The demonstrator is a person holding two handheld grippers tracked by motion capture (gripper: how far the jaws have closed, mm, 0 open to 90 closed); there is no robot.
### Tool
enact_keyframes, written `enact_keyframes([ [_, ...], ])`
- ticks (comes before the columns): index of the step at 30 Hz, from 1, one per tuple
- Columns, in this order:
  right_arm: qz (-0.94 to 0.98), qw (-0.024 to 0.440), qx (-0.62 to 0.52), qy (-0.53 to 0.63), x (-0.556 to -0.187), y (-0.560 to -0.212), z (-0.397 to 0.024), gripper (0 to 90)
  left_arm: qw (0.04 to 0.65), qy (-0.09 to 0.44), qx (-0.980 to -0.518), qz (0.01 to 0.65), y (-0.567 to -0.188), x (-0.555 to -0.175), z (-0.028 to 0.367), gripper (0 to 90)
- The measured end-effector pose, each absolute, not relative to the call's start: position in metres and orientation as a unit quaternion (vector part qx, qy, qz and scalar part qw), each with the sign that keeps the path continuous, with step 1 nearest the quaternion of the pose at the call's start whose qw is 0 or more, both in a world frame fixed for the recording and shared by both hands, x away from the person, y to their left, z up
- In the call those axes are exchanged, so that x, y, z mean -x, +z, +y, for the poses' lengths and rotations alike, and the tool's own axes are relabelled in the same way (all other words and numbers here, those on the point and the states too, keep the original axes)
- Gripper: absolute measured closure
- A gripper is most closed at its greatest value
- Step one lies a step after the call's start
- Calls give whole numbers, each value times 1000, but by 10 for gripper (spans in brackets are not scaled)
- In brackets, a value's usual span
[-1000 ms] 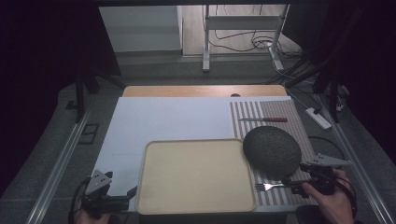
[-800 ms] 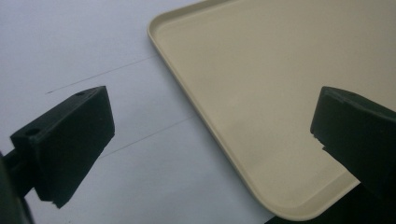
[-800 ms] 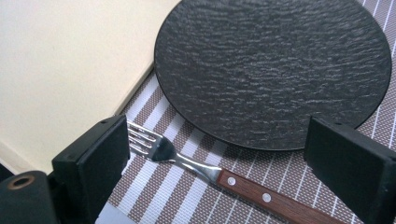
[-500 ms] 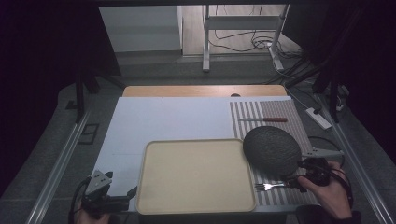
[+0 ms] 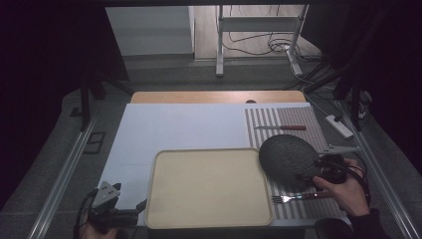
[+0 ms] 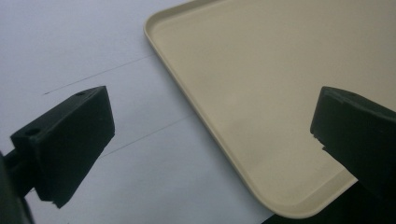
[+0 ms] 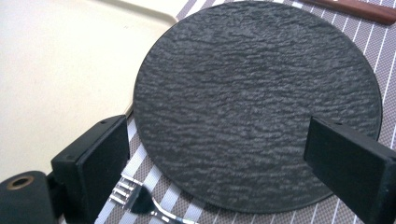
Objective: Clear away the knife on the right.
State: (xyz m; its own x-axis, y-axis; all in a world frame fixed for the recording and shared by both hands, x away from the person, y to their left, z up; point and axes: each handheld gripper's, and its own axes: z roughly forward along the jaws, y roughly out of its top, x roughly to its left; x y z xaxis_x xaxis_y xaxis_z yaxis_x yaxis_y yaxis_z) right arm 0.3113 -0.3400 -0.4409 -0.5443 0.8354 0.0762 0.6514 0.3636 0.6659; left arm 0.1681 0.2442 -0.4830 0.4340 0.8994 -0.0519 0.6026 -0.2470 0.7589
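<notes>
The right gripper (image 5: 326, 172) is at the right edge of the table, its jaws wide apart over the near rim of the dark slate plate (image 5: 287, 155), not touching it. The plate lies on the striped mat (image 5: 298, 119), beside the beige tray (image 5: 209, 186). A fork (image 5: 291, 198) lies just near the plate. The left gripper (image 5: 142, 206) rests open at the tray's near left corner.

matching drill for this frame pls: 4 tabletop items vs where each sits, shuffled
Things:
1. slate plate
2. fork
3. knife
4. beige tray

Places:
A. far part of the striped mat
B. near edge of the striped mat, beside the right hand
C. on the white sheet, left of the striped mat
D. middle of the striped mat, between the right gripper's open jaws

Pairs: 1-D, 2-B, 3-A, 4-C
</notes>
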Motion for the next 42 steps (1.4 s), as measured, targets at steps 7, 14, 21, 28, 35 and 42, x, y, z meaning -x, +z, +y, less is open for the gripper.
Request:
enact_keyframes([
  [7, 810, 140, -466, 327, -331, -443, -343, 68, 367, 202, -763, 492, -483, -168, 244, 0],
  [14, 812, 148, -465, 320, -349, -447, -345, 68, 366, 202, -763, 493, -483, -168, 244, 0],
  [21, 812, 150, -465, 319, -364, -446, -341, 68, 367, 201, -763, 493, -483, -168, 244, 0],
  [28, 811, 152, -467, 318, -379, -445, -337, 70, 367, 201, -763, 492, -483, -168, 245, 0],
  [35, 806, 152, -475, 319, -393, -447, -338, 74, 368, 201, -764, 492, -483, -168, 245, 0],
  [42, 800, 155, -483, 320, -405, -448, -340, 77, 368, 199, -764, 492, -483, -168, 245, 0],
])
